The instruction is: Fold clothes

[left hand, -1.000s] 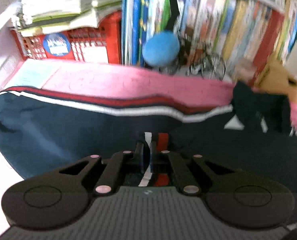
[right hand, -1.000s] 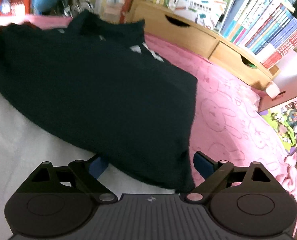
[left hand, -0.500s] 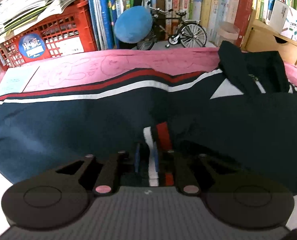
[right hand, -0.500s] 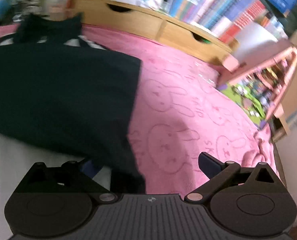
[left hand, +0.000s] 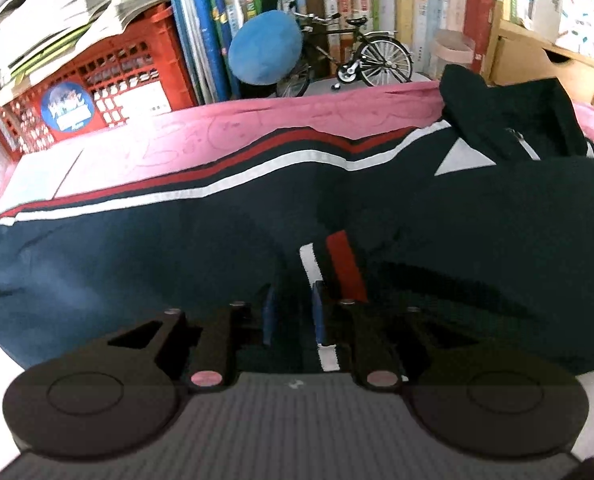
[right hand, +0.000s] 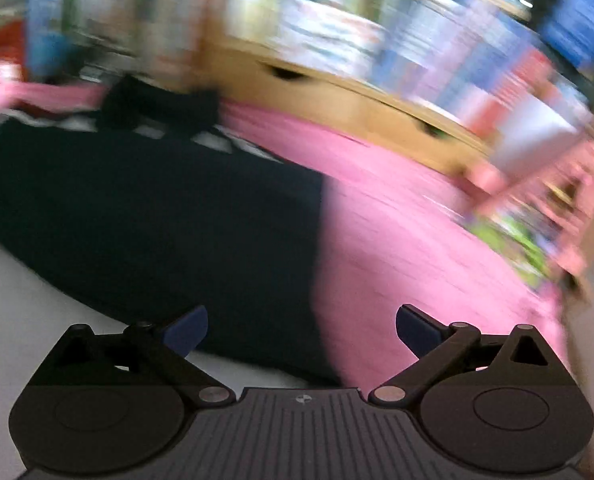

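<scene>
Loosened slightly, left tool (left hand: pixel 291 312) straddles the jacket (left hand: pixel 177 248) cuff; right tool (right hand: pixel 301 330) released.

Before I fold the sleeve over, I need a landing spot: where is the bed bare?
Bare pink blanket lies right of the jacket, up to the wooden drawers. A narrower pink strip runs between the jacket's striped edge and the red crate. The toy bicycle corner is crowded.

Navy jacket (left hand: pixel 177 248) with red and white stripes on a pink blanket (right hand: pixel 397 220).
</scene>
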